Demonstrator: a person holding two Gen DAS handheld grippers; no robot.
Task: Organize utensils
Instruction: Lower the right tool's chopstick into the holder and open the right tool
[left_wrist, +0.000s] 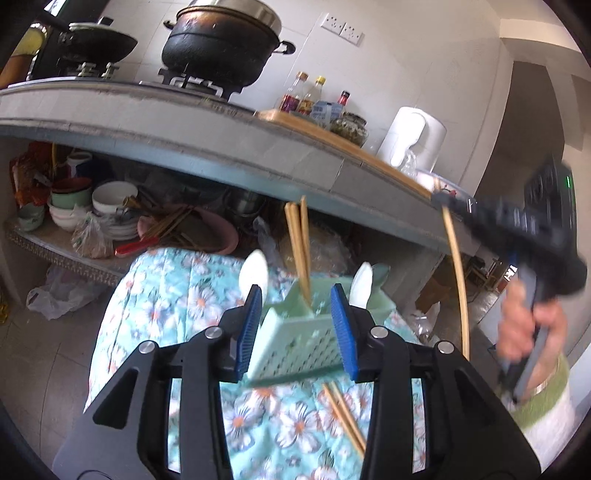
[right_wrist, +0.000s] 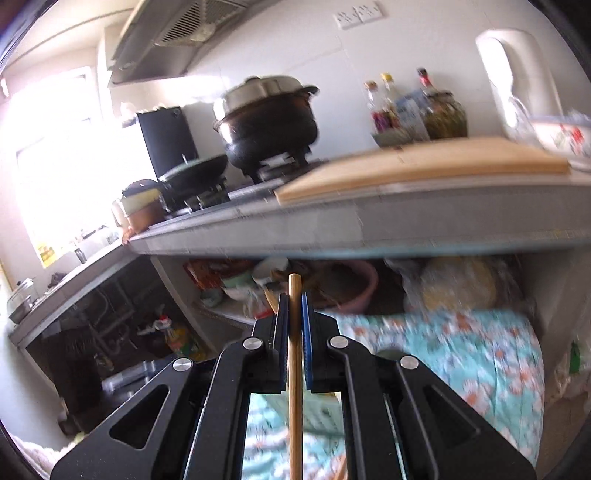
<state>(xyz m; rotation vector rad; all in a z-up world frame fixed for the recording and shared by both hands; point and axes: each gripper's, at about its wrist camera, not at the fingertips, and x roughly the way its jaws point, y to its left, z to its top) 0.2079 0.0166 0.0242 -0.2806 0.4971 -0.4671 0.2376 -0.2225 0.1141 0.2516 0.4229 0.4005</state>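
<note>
While your right claw (right_wrist: 294, 314) pinches one chopstick (right_wrist: 294, 387) upright, raised and blurred, your left claw (left_wrist: 297, 317) stands spread around the green utensil basket (left_wrist: 295, 343) on the floral cloth (left_wrist: 177, 295); the chopstick's lower end is cut off.

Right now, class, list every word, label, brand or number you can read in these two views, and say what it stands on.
None can be read.
Bottles on the counter: coloured labels, print too small and blurred.
Carton beside them: blue label, unreadable.
Yellow sticker by the window: washed out, unreadable.
Green utensil basket, chopsticks, white kettle: no text visible.
</note>
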